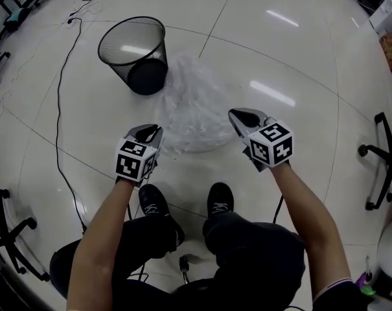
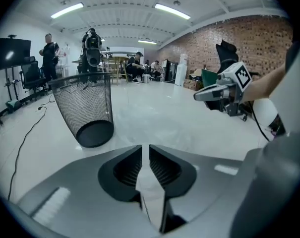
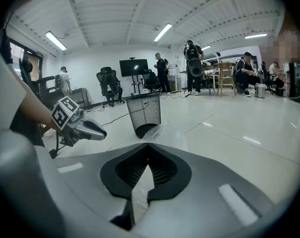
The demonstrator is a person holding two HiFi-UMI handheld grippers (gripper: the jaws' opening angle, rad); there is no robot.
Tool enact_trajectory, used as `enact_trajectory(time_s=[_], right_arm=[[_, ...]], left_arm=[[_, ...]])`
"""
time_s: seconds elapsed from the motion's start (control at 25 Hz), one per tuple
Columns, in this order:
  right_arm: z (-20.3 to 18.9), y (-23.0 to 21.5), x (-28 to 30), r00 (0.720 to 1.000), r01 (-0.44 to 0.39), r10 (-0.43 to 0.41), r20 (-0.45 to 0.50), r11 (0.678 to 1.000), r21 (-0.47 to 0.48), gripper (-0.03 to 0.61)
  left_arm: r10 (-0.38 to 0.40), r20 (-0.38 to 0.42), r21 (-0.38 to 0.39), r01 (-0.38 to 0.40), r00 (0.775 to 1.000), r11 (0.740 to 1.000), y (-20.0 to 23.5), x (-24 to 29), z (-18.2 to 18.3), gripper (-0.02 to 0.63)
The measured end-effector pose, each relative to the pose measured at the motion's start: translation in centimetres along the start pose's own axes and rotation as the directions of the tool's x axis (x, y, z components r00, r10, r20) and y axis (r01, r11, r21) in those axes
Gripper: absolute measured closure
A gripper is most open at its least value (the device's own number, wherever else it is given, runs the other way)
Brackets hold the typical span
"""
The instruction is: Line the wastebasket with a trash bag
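on the glossy white floor (image 1: 293, 57), just ahead of the person's shoes, a clear crumpled trash bag (image 1: 192, 109) lies spread, its far end touching the black mesh wastebasket (image 1: 121, 39), which stands empty. the bag's near edge runs between the two grippers. the left gripper (image 1: 158, 129) has its jaws a narrow slit apart, with pale bag film lying loose between them. the right gripper (image 1: 233, 114) has its jaws together at the tips, clamped on the bag's edge. a black cable (image 1: 59, 109) trails across the floor left of the wastebasket.
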State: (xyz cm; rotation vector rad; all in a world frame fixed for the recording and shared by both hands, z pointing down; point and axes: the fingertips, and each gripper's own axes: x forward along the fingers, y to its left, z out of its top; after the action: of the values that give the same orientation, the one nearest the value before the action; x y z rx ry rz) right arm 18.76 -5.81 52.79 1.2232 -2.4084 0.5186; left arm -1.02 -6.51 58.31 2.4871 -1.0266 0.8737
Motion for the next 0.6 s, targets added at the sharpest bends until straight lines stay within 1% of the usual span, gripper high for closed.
enact_trajectory(time_s=[0.04,0.16,0.36,0.44,0.6], right_arm=[[-0.7,-0.2,0.3,1.0,0.0,0.0,-0.01,1.0,0.005,0.577],[-2.4,-0.7,1.2,0.999,0.004,-0.003,-0.035,1.0,0.018,0.577],[-4.6,-1.4,2.2,0.998,0.007,-0.005,-0.063,0.999,0.034,0.577],[-5.5,-1.8,2.5,0.997,0.015,-0.012,-0.071,0.999,0.046,0.577],[-7.2,-3.2,2.7,0.995,0.045,-0.038,-0.092,0.996,0.074,0.577]], left_arm=[[0.0,-0.021,-0.004,0.0,1.0,1.0,0.3,0.5,-0.7,0.558],[0.017,-0.079,-0.015,-0.018,0.997,1.0,1.3,1.9,-2.6,0.476],[0.068,-0.125,-0.034,-0.072,0.99,0.997,3.6,3.4,-4.4,0.391],[0.066,-0.152,-0.046,-0.074,0.986,0.996,4.4,3.9,-5.3,0.364],[0.036,-0.189,-0.088,-0.053,0.981,0.995,5.5,4.9,-6.8,0.345]])
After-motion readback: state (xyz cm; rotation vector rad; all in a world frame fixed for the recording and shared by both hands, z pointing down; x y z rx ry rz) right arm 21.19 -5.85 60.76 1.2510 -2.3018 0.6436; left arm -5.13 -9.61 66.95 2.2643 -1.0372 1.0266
